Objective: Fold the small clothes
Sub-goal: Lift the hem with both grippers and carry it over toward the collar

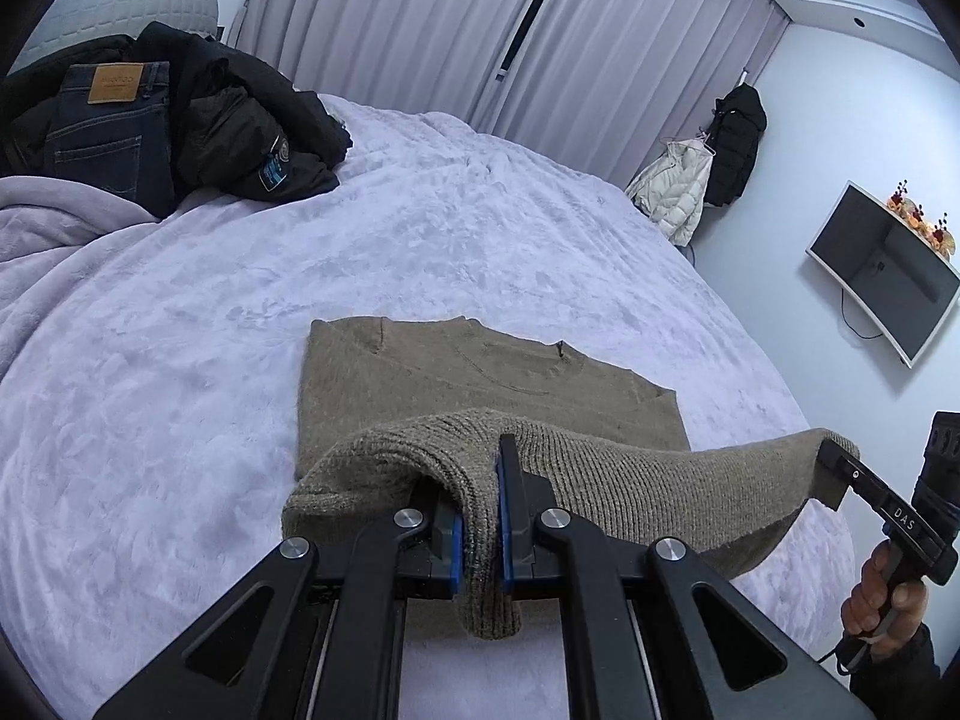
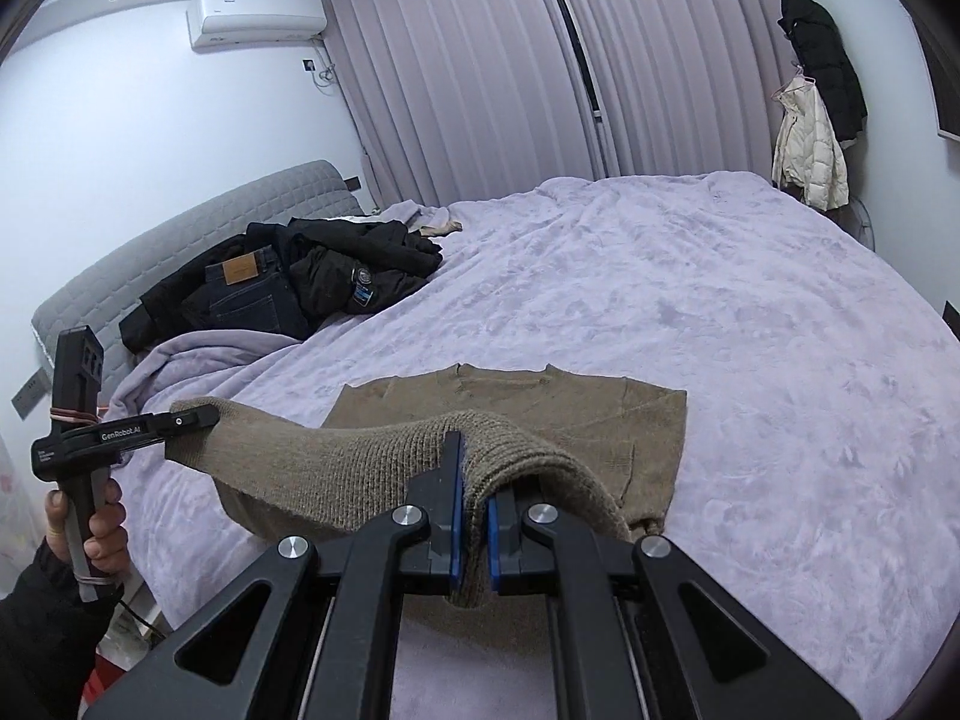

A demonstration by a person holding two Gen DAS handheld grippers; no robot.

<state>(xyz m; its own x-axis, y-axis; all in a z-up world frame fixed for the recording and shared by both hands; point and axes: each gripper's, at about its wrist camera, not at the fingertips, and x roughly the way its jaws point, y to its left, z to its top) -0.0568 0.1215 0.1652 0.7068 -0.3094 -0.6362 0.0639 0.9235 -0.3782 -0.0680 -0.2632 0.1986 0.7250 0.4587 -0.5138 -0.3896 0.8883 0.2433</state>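
while both grippers [image 1: 480, 516] [image 2: 474, 516] pinch its hem, sweater [image 1: 480, 378] lies beyond them.

One bed [image 1: 420, 228] with lilac blanket. One olive knit sweater [image 1: 480, 378] near front edge. Two grippers: left gripper [image 1: 480, 516], right gripper [image 2: 474, 510], each clamped on sweater hem. Two hands: right hand [image 1: 882, 606], left hand [image 2: 90, 528]. One pair of dark jeans [image 1: 114, 132] and at least one black jacket [image 1: 258, 120] in heap at head end. Two hanging coats: one white [image 1: 678, 186], one black [image 1: 738, 144]. One wall screen [image 1: 882, 276]. One air conditioner [image 2: 255, 15].
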